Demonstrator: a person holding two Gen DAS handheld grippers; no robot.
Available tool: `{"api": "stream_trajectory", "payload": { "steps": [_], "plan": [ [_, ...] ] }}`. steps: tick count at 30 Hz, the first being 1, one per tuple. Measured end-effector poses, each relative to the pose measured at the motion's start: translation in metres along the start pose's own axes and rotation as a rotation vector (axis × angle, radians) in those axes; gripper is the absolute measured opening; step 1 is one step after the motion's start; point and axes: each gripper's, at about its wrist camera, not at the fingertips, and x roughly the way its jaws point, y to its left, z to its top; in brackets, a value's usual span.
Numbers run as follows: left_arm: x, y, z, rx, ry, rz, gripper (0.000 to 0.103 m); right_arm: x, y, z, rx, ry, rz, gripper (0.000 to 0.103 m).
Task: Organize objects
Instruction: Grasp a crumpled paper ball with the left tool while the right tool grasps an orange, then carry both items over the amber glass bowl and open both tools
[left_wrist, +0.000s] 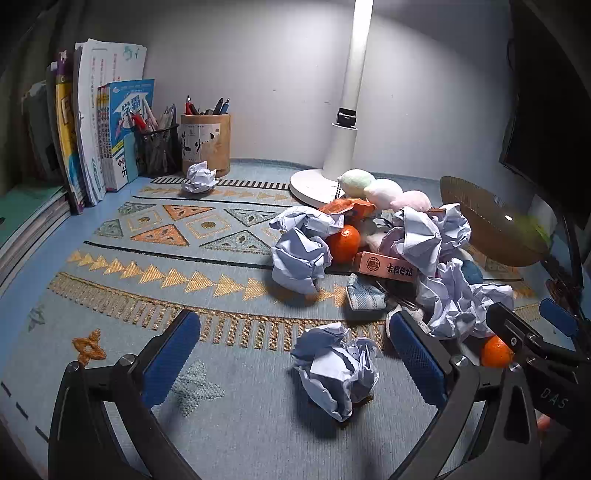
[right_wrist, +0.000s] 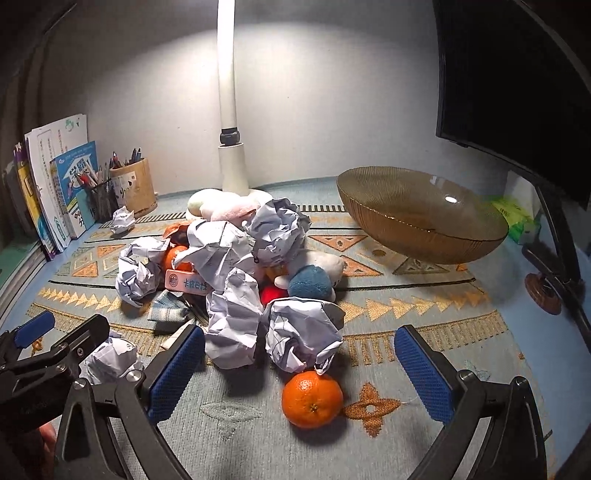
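Hardly begun, by the look of it — the bowl (right_wrist: 421, 218) at upper right sits empty, the pile (right_wrist: 236, 266) mid-frame unsorted. Right claw (right_wrist: 299, 373) gapes around an orange (right_wrist: 312, 398); left claw (left_wrist: 295, 358) spread around a paper ball (left_wrist: 336, 369) — neither gripped.

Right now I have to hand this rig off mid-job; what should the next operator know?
Left gripper: open, empty, with a crumpled paper ball lying on the mat between its fingers.
Right gripper: open, empty, a mandarin orange lying between its fingers.
The pile of paper balls, plush toys, a pink box and a second mandarin sits mid-mat in front of the lamp base.
One paper ball lies by the wooden pen holder.
The glass bowl at right looks empty.
Done: nothing visibly sorted. Left: everything.
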Motion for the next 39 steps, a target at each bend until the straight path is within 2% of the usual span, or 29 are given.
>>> {"api": "stream_trajectory", "payload": {
  "steps": [15, 17, 19, 20, 22, 25, 27, 28, 30, 32, 33, 34, 35, 36, 37, 39],
  "plan": [
    [-0.005, 0.002, 0.000, -0.007, -0.010, -0.005, 0.102, -0.003, -0.005, 0.001, 0.021, -0.011, 0.006, 0.103],
    [-0.012, 0.006, -0.001, -0.012, 0.022, -0.048, 0.102, -0.012, -0.014, 0.002, 0.026, -0.037, 0.043, 0.103],
    [-0.015, 0.009, -0.007, -0.001, 0.082, -0.088, 0.102, -0.025, -0.027, 0.002, -0.008, -0.080, 0.021, 0.103],
    [-0.015, 0.009, -0.011, 0.010, 0.107, -0.089, 0.102, -0.026, -0.034, 0.001, -0.042, -0.059, 0.022, 0.103],
    [-0.014, 0.008, -0.017, 0.020, 0.150, -0.090, 0.102, -0.021, -0.050, -0.004, -0.056, 0.045, 0.060, 0.102],
    [-0.009, 0.008, -0.019, -0.007, 0.189, -0.118, 0.101, -0.012, -0.071, -0.018, 0.049, 0.177, 0.172, 0.093],
    [-0.004, 0.004, -0.017, -0.006, 0.212, -0.136, 0.101, -0.005, -0.071, -0.021, 0.087, 0.209, 0.194, 0.090],
    [-0.001, 0.000, -0.016, 0.014, 0.228, -0.135, 0.098, 0.000, -0.067, -0.021, 0.083, 0.232, 0.198, 0.086],
    [0.006, -0.009, -0.018, 0.054, 0.252, -0.119, 0.084, 0.010, -0.056, -0.020, 0.059, 0.276, 0.194, 0.078],
    [0.013, -0.013, -0.019, 0.054, 0.276, -0.112, 0.075, 0.018, -0.047, -0.020, 0.047, 0.303, 0.187, 0.066],
    [0.015, -0.015, -0.020, 0.051, 0.278, -0.124, 0.069, 0.019, -0.045, -0.020, 0.048, 0.306, 0.190, 0.064],
    [0.017, -0.017, -0.020, 0.055, 0.283, -0.131, 0.052, 0.022, -0.044, -0.021, 0.047, 0.312, 0.193, 0.059],
    [0.018, -0.020, -0.021, 0.065, 0.280, -0.120, 0.043, 0.025, -0.042, -0.020, 0.040, 0.321, 0.196, 0.055],
    [0.016, -0.023, -0.021, 0.074, 0.266, -0.114, 0.041, 0.026, -0.040, -0.021, 0.033, 0.324, 0.212, 0.044],
    [0.014, -0.024, -0.020, 0.076, 0.261, -0.117, 0.039, 0.027, -0.038, -0.022, 0.031, 0.319, 0.243, 0.037],
    [0.008, -0.027, -0.017, 0.075, 0.255, -0.135, 0.038, 0.024, -0.036, -0.022, 0.013, 0.313, 0.237, 0.037]
  ]
}}
